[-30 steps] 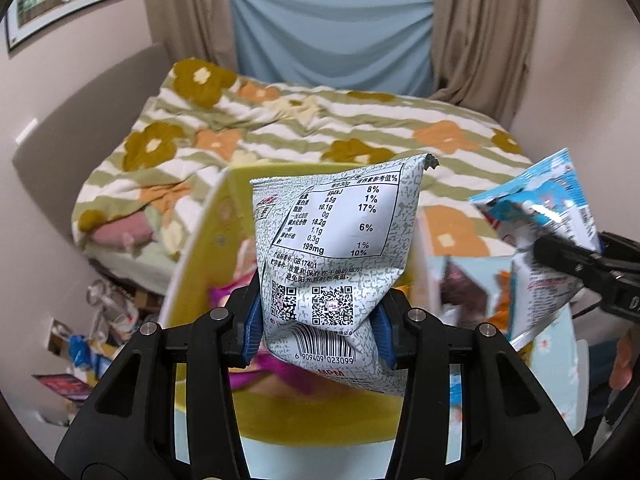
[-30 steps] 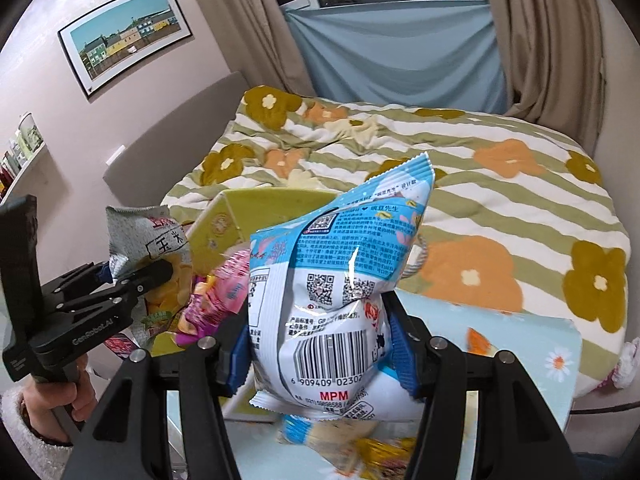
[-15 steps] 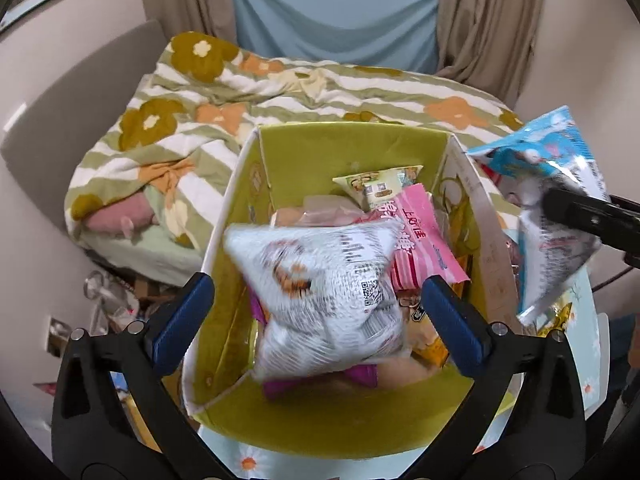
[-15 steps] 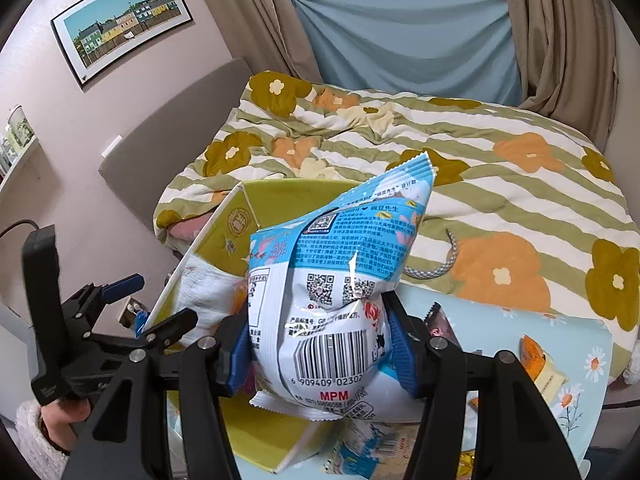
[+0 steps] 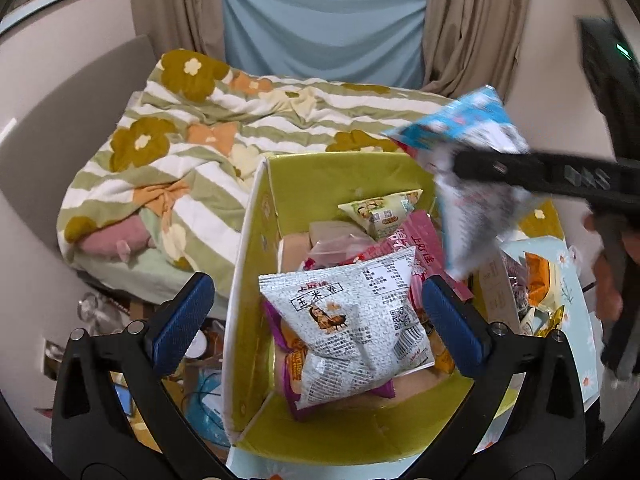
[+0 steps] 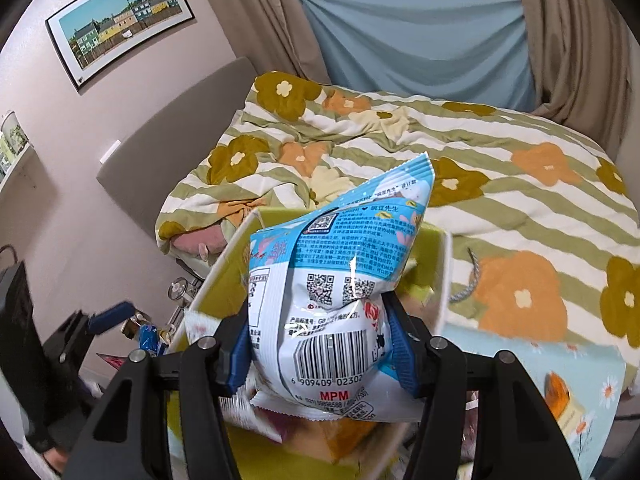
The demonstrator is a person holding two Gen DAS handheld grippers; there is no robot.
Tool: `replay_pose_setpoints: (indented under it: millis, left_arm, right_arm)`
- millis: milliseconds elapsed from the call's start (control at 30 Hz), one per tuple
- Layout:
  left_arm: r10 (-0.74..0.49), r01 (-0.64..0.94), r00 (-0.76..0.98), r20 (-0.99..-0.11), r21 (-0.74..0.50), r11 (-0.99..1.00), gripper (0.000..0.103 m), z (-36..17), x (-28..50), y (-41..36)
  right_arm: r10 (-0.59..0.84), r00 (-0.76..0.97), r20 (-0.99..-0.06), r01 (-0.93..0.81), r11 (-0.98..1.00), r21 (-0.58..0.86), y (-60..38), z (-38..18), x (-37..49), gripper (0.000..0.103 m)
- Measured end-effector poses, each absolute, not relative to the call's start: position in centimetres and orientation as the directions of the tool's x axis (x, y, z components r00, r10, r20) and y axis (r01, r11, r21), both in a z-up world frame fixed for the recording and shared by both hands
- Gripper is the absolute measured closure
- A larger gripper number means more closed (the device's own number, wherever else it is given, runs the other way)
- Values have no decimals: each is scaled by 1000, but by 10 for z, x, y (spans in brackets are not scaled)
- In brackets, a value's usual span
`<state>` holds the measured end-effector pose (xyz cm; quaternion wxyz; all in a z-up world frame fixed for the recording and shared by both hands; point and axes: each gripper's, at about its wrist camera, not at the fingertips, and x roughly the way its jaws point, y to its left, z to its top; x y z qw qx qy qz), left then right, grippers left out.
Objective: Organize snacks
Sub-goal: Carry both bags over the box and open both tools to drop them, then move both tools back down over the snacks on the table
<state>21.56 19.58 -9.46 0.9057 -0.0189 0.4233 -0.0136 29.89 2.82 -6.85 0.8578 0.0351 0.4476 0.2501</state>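
A yellow box (image 5: pixel 276 216) stands at the table's (image 6: pixel 600 364) edge nearest the bed (image 5: pixel 192 148), heaped with snacks; the grey bag (image 5: pixel 352 320) lies on top of the heap, under the left gripper (image 5: pixel 316 312), whose jaws are spread wide with nothing between them; the right gripper (image 6: pixel 320 344) pinches a blue bag (image 6: pixel 336 300) over the box, hiding most of its inside in that view; the left view shows the blue bag blurred; loose packets (image 5: pixel 540 280) at the table's right edge are hard to make out.
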Motion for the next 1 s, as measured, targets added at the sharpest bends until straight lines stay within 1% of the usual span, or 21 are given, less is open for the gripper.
replay_pose_setpoints:
  millis: [133, 167, 233, 267, 300, 600, 800, 1000]
  left_arm:
    - [-49, 13, 633, -773, -53, 999, 0, -99, 217, 199]
    - [-47, 13, 628, -777, -50, 999, 0, -102, 217, 200]
    - [-43, 12, 623, -781, -46, 999, 0, -103, 217, 199]
    - [-42, 11, 620, -783, -45, 999, 0, -105, 216, 200]
    - [-42, 10, 618, -785, -46, 999, 0, -106, 216, 201]
    - [-46, 9, 619, -784, -52, 999, 0, -106, 209, 201]
    - [-41, 7, 647, -761, -47, 999, 0, -89, 200, 193]
    - [-21, 3, 681, -732, -25, 1000, 0, -67, 184, 171]
  right_arm:
    - [465, 459, -757, -402, 868, 291, 51, -75, 321, 48]
    - [478, 445, -757, -406, 861, 306, 57, -79, 326, 44]
    - [504, 429, -749, -411, 848, 335, 65, -86, 331, 25]
    - [509, 429, -746, -412, 846, 340, 68, -87, 330, 8]
    - [513, 433, -741, -413, 844, 342, 70, -88, 329, 1]
    - [493, 455, -742, -412, 855, 316, 64, -95, 310, 1]
    - [494, 494, -716, -409, 858, 310, 48, -73, 293, 1]
    - [501, 536, -679, -395, 860, 323, 11, -41, 272, 1]
